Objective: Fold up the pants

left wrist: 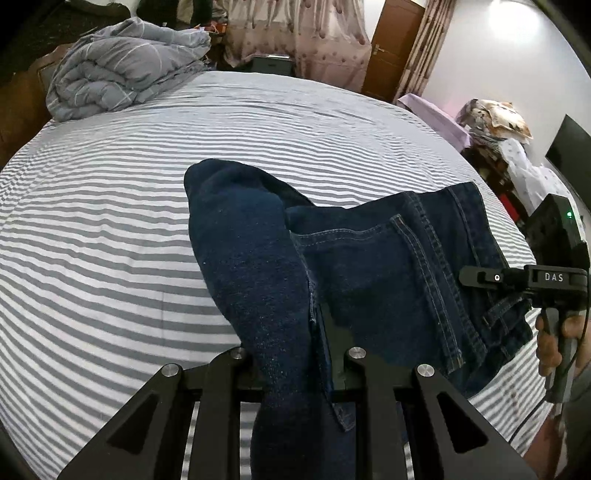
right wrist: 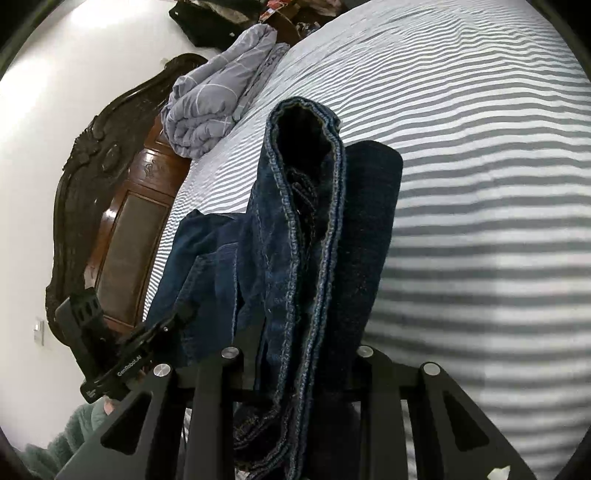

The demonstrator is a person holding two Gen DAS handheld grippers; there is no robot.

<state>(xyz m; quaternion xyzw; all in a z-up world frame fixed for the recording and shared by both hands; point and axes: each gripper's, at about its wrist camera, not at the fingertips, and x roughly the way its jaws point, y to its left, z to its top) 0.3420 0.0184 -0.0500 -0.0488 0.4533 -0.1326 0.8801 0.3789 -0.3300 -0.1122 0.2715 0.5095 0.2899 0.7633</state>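
Left wrist view: your left gripper point(left wrist: 295, 373) and right gripper point(right wrist: 299, 373) each have jaws clamped on the pants point(left wrist: 369, 266), held folded above the bed point(left wrist: 110, 221), hanging toward 12 o'clock. Laying down remains.

A wide bed covered in a grey-and-white striped sheet point(left wrist: 147, 221) fills the room. A folded grey quilt with thin white lines point(left wrist: 122, 66) lies at its far left corner. A dark carved wooden headboard point(right wrist: 110, 206) stands against a plain white wall point(right wrist: 44, 110). Beyond the bed hang pink patterned curtains point(left wrist: 295, 33) beside a brown wooden door point(left wrist: 395, 48). Bright light glares on the right wall.
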